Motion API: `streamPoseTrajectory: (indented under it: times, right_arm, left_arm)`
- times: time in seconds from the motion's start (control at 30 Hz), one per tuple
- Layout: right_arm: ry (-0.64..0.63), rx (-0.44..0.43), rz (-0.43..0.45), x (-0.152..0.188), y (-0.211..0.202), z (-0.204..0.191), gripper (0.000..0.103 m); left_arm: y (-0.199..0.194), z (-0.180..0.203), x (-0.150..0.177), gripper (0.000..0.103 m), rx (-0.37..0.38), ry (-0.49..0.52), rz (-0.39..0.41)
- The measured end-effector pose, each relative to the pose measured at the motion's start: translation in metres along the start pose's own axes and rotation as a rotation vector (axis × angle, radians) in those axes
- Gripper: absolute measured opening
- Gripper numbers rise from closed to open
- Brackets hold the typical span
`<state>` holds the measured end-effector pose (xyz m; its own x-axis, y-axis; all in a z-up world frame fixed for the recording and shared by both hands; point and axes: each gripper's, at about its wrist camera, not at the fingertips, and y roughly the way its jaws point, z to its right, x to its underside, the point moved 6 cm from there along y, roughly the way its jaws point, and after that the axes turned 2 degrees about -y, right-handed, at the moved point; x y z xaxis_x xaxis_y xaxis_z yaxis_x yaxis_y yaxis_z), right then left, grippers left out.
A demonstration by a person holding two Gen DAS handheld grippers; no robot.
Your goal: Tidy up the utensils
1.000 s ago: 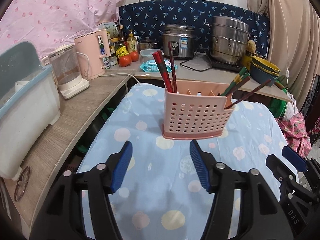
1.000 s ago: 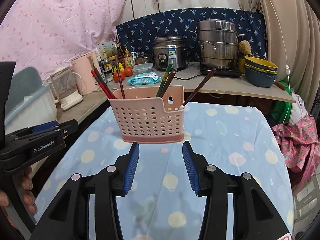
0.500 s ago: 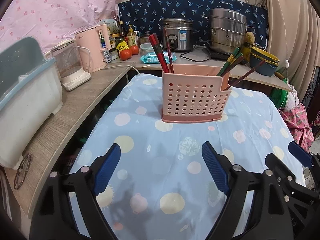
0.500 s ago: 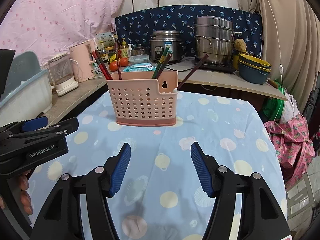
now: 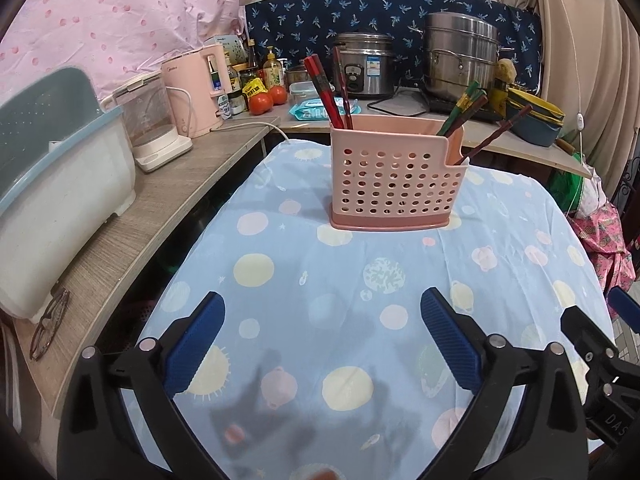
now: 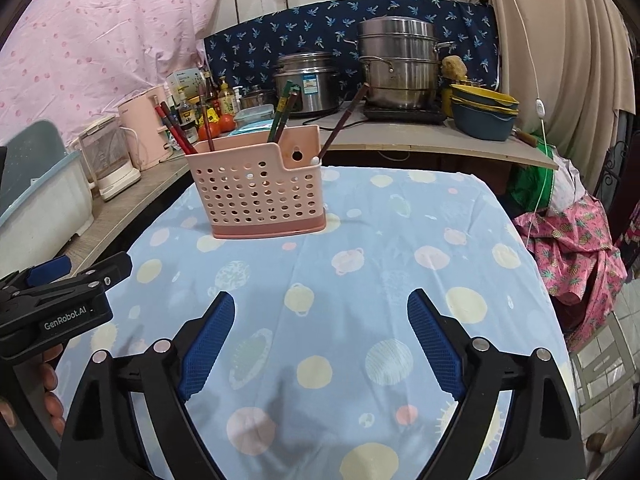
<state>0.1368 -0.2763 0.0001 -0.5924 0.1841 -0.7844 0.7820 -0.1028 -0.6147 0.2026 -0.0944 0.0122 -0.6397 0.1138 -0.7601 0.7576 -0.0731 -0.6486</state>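
A pink perforated utensil holder [image 5: 394, 178] stands upright on the blue spotted tablecloth [image 5: 320, 280], also in the right wrist view [image 6: 258, 194]. Red chopsticks [image 5: 324, 94] lean in its left end, green and dark ones [image 5: 464, 108] in its right part, and one dark chopstick [image 5: 500, 130] sticks out to the right. My left gripper [image 5: 322, 338] is open and empty, well short of the holder. My right gripper [image 6: 320, 336] is open and empty, also short of it. The left gripper's side shows in the right wrist view [image 6: 60, 300].
A wooden counter [image 5: 120, 232] runs along the left with a dish rack [image 5: 60, 184], a clear kettle [image 5: 150, 120], a pink kettle [image 5: 200, 88] and glasses [image 5: 50, 328]. Behind are tomatoes [image 5: 268, 98], a rice cooker [image 5: 366, 66], a steel pot [image 5: 460, 56] and bowls [image 5: 536, 120].
Both grippers have pulled back from the holder and opened wider. The holder and its chopsticks have not moved.
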Motion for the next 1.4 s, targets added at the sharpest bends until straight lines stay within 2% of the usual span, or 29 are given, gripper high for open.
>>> streamPoseTrajectory:
  times: [0.13,1.0,1.4]
  right_arm:
    - [-0.010,0.007,0.004,0.002,-0.004,0.002,0.096]
    - [-0.042,0.005,-0.034,0.016,-0.003,-0.020,0.096]
    - [-0.038,0.014,-0.044,0.018,0.004,-0.018,0.096]
  left_arm:
    - [-0.002,0.001,0.003,0.094,-0.002,0.001,-0.004]
    - [-0.001,-0.001,0.015,0.095,-0.012,0.021,-0.018]
    - [0.001,-0.002,0.017,0.095,-0.023,0.029,-0.028]
